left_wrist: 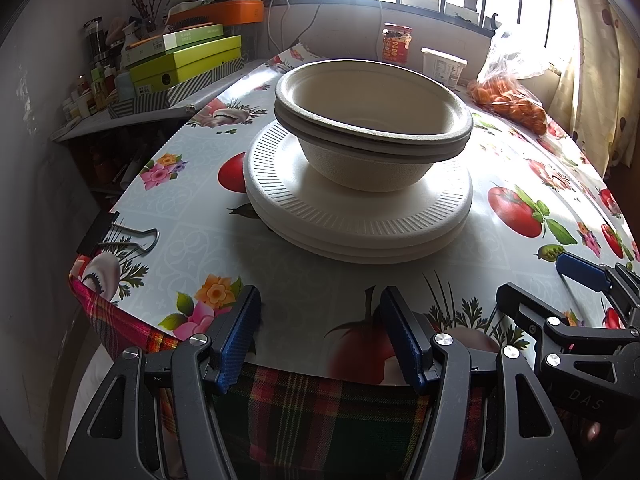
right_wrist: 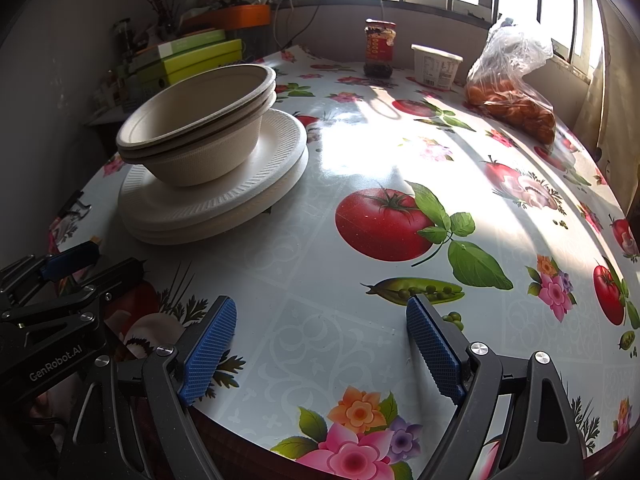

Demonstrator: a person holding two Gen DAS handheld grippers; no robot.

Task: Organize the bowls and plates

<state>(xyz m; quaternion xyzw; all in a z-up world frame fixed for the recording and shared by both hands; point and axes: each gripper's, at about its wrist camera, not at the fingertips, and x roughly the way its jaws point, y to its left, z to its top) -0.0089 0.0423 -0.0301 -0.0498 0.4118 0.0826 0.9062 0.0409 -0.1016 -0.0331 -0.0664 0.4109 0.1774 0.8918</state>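
Nested beige paper bowls (left_wrist: 372, 120) sit on a stack of white foam plates (left_wrist: 360, 212) on the round table; the same bowls (right_wrist: 200, 132) and plates (right_wrist: 216, 192) show at the left of the right wrist view. My left gripper (left_wrist: 320, 340) is open and empty at the table's near edge, in front of the stack. My right gripper (right_wrist: 320, 352) is open and empty over the near edge, to the right of the stack. The right gripper (left_wrist: 568, 280) also shows at the right of the left wrist view, and the left gripper (right_wrist: 92, 260) at the left of the right wrist view.
The table (right_wrist: 360, 152) has a fruit-and-flower oilcloth. At the far side stand a red-labelled jar (right_wrist: 379, 48), a white tub (right_wrist: 436, 65) and a plastic bag of oranges (right_wrist: 516, 92). A binder clip (left_wrist: 116, 236) grips the left edge. Boxes (left_wrist: 184, 60) crowd a side shelf.
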